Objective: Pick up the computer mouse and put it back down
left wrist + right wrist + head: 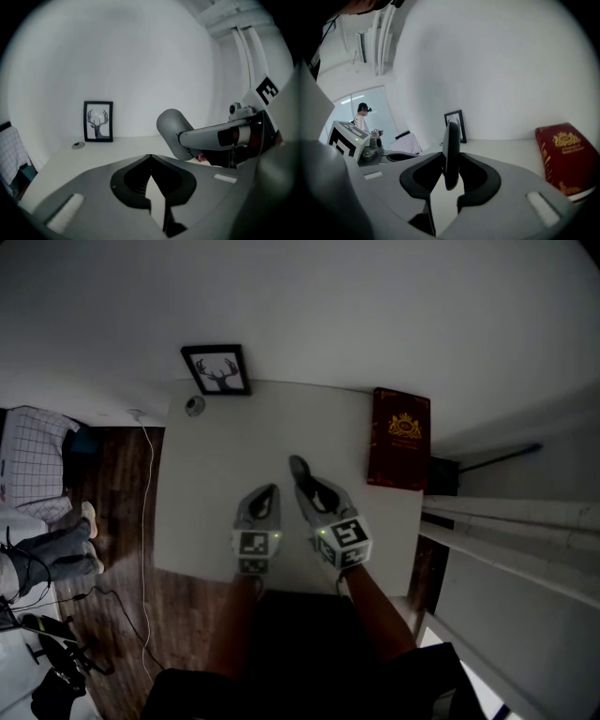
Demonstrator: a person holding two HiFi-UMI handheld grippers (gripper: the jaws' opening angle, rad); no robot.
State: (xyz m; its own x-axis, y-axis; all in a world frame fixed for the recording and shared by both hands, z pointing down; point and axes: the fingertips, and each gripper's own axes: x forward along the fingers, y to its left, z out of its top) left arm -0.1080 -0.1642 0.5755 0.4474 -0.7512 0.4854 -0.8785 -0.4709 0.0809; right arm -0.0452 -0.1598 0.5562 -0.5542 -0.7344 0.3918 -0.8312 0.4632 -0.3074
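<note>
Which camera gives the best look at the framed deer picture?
The left gripper view: the framed deer picture stands upright, facing the camera, unobstructed. The head view shows it small, from above. In the right gripper view the computer mouse hides part of it.

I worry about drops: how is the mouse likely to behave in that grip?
The computer mouse looks rigid, so it should not flex. Its smooth, rounded shell may slip, since the fingers of the right gripper pinch just one end. It is probably light: it hangs clear of the table in that pinch.
</note>
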